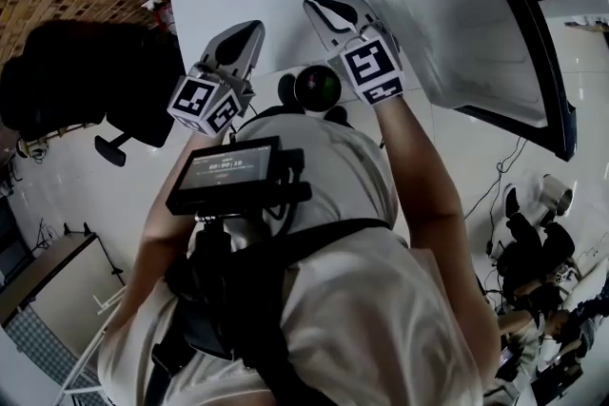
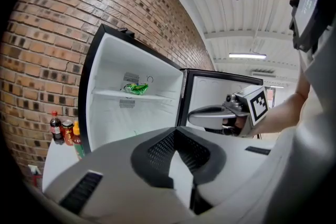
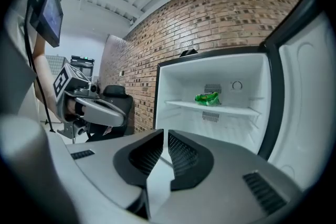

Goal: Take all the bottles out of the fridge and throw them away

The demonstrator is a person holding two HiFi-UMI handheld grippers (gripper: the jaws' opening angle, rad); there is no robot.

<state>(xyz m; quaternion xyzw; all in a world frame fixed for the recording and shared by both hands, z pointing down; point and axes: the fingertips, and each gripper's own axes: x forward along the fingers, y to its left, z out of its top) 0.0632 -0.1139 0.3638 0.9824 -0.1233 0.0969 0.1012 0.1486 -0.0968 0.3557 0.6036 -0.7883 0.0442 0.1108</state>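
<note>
While both grippers hang before the open fridge (image 3: pixel 184 81), neither holds anything. The left gripper (image 2: pixel 176 132) is clenched tip to tip on nothing, and the right gripper (image 3: pixel 162 136) has its jaws a slit apart, also empty. No bottle shows inside: the shelf (image 3: pixel 231 109) carries only a green packet (image 3: pixel 207 98), and the lower part is hidden behind the gripper bodies. A few bottles (image 2: pixel 55 127) stand outside, just beside the fridge by the brick wall (image 2: pixel 47 34). The risk, I judge, is grabbing the packet by mistake. Another is reaching in with jaws too narrow, so a bottle is knocked over rather than straddled. The door (image 3: pixel 310 113) near the right gripper could also catch it.
</note>
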